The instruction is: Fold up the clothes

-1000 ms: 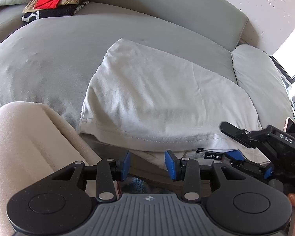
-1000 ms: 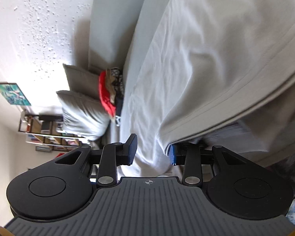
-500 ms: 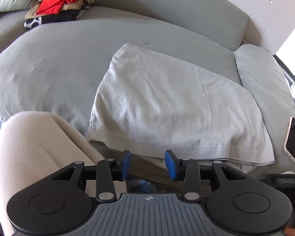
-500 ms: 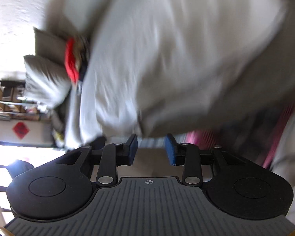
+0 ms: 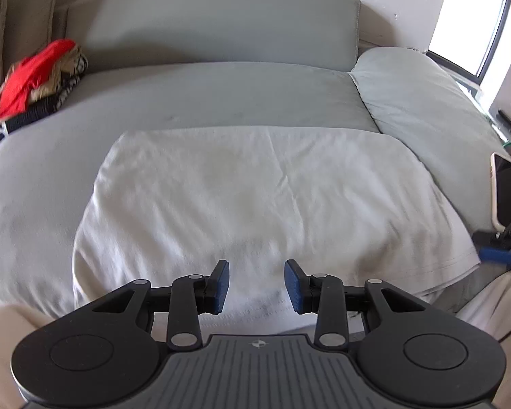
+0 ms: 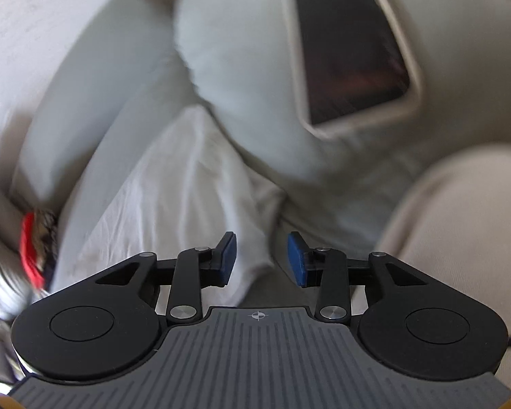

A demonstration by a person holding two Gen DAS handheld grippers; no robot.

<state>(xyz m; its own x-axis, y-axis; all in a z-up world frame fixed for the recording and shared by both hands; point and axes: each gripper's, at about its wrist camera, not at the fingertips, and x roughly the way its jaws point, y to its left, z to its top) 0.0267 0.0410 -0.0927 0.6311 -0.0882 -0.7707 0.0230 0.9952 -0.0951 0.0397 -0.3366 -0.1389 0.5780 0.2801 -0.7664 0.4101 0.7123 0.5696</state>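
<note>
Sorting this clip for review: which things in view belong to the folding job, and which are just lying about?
Job: white garment spread on the sofa; left gripper; right gripper, jaws opening, nothing clamped.

Lying about: phone; red and patterned clothes pile; cushion.

A folded garment (image 5: 255, 204) lies on the seat of a sofa (image 5: 204, 95), its near edge hanging over the seat's front, with the backrest behind it. Far to its left, against the backrest, sits a pile of clothes (image 5: 34, 85); to its right a cushion (image 5: 419, 102) bears a phone (image 5: 509, 191) (lying flat, near the cushion's front end).
</note>
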